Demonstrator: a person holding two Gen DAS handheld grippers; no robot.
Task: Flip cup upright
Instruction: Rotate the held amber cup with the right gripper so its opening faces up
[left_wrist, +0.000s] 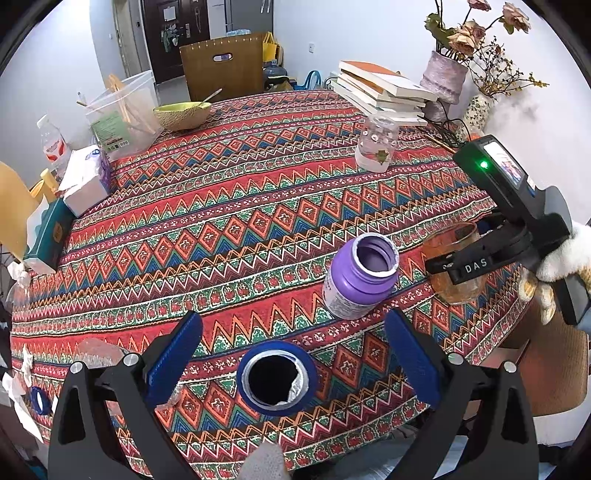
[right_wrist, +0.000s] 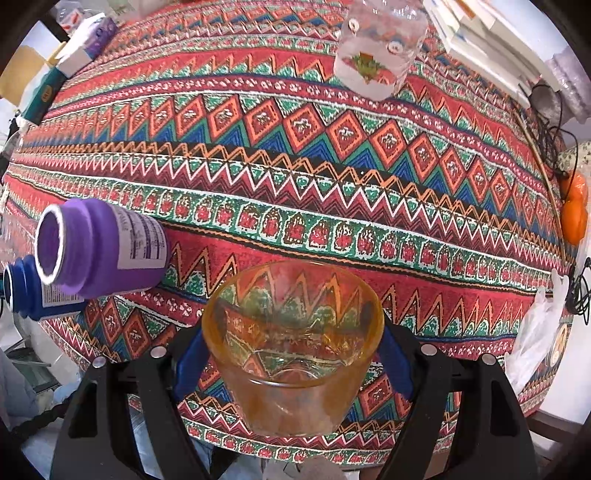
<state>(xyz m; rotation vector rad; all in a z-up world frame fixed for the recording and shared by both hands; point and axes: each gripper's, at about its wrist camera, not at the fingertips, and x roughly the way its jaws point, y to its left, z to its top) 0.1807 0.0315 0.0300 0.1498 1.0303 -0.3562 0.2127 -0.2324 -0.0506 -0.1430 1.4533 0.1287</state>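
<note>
Right tool (right_wrist: 293, 363) clamps my amber glass cup (right_wrist: 291, 343) by its sides above the tabletop (right_wrist: 295, 166); slick, breakable, firm. Left tool (left_wrist: 291, 354) hangs open.

amber cup (right_wrist: 293, 347) clamped in right claw (right_wrist: 293, 363), patterned tablecloth (right_wrist: 295, 155)

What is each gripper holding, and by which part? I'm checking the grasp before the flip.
The right gripper is shut on the amber glass cup, its pads on opposite sides of the wall. The left gripper is open, holding nothing.
</note>
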